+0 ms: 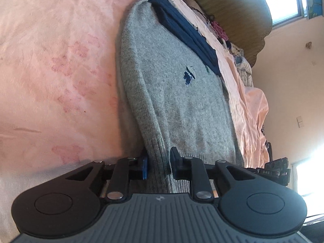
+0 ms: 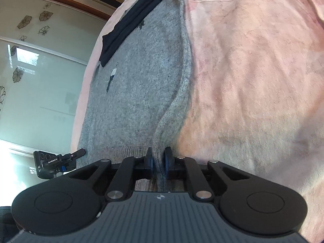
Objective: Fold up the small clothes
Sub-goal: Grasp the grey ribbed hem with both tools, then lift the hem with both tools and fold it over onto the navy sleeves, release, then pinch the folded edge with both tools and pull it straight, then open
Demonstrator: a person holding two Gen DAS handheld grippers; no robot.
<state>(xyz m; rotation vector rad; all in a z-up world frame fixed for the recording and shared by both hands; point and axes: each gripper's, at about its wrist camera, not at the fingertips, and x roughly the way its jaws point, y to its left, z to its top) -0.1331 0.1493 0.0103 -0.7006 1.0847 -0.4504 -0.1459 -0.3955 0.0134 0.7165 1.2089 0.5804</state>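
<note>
A grey knitted sweater (image 1: 182, 105) with a small dark blue emblem and a navy collar lies flat on a pink bed sheet (image 1: 56, 64). My left gripper (image 1: 159, 166) is shut on the sweater's ribbed hem, at one side edge. In the right wrist view the same sweater (image 2: 133, 93) stretches away from me. My right gripper (image 2: 159, 160) is shut on a raised fold of the hem at the other side edge. The left gripper (image 2: 58, 161) also shows at the left of the right wrist view.
The pink sheet (image 2: 253, 81) covers the bed around the sweater. A pile of other clothes (image 1: 243, 68) lies along the far edge by a brown headboard (image 1: 232, 14). A wall and bright windows lie beyond.
</note>
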